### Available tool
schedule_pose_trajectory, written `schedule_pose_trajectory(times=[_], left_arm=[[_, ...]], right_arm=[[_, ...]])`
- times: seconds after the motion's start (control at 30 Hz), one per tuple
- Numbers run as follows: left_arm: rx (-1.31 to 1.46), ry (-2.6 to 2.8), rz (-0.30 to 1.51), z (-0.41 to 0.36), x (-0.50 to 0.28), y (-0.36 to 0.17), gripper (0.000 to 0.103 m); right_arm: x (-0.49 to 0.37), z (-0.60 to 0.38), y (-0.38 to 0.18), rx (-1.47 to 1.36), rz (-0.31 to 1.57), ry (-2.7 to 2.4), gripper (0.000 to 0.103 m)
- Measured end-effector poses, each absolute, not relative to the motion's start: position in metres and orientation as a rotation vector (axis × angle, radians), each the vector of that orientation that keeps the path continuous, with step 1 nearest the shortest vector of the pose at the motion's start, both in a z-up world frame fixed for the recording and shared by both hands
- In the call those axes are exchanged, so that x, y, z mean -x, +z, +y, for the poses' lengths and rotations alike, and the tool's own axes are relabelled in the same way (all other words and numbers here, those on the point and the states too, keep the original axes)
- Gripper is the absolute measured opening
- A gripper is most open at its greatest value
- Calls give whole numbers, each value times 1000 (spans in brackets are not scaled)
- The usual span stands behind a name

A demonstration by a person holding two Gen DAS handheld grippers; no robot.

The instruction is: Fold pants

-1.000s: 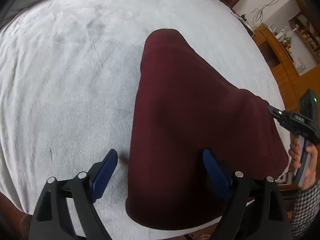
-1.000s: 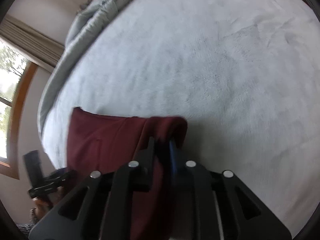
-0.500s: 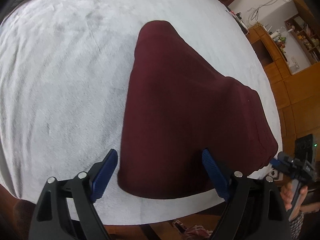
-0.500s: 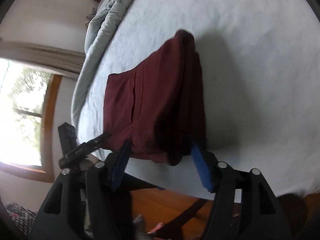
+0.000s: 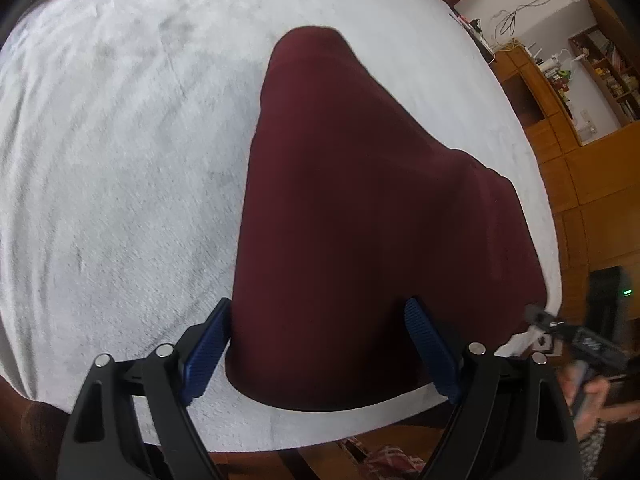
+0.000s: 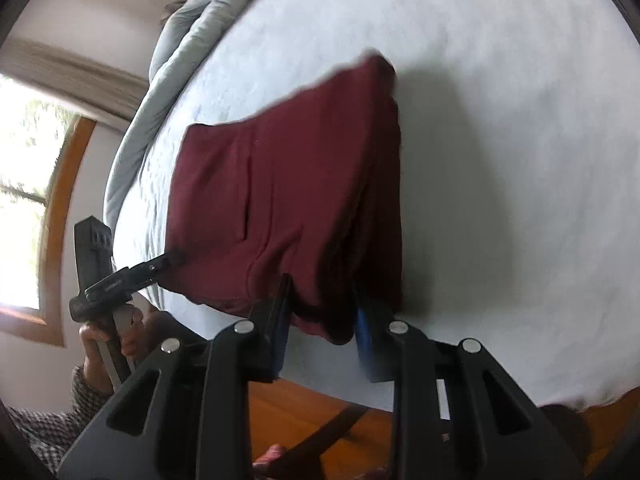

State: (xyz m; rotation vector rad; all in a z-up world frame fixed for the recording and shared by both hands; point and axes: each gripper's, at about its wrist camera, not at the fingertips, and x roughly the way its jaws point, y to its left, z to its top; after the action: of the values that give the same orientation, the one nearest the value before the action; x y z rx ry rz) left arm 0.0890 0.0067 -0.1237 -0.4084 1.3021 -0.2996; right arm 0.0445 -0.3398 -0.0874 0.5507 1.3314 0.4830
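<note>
Right hand-held gripper (image 6: 322, 320) freshly narrowed around maroon pants' (image 6: 288, 200) near edge (long axis pointing away); left hand-held gripper (image 5: 320, 352) wide.

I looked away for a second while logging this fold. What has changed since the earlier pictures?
The right gripper let go of the maroon pants, drew back toward the bed edge, and its jaws have just been closing again around the near folded edge. The left gripper stayed wide open over the pants on the white blanket.

White fleecy bed cover (image 5: 120, 168) fills the frame, rumpled grey quilt (image 6: 176, 52) far left, wooden shelving unit (image 5: 568, 92) far right, wood-framed window (image 6: 36, 184) left.
</note>
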Motion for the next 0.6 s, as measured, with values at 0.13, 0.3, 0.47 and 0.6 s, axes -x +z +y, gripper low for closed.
schedule_pose_trajectory(times=[0.13,0.3,0.47,0.6], left_arm=[[521,-300,1322,29,-96,-130,87],[608,-368,1345,31,-108,-142,71],[596,-374,1337,26,-114,-142,53],[579,-388,1281,28,-111,-128,32]], right_arm=[[-43,-341,-82,-563,1305,498,30],[-41,-346,-84,-594,1315,498,33],[-35,-353,-83,-626,1296,511,36],[-34,-345,-71,-599,1279,550,36]])
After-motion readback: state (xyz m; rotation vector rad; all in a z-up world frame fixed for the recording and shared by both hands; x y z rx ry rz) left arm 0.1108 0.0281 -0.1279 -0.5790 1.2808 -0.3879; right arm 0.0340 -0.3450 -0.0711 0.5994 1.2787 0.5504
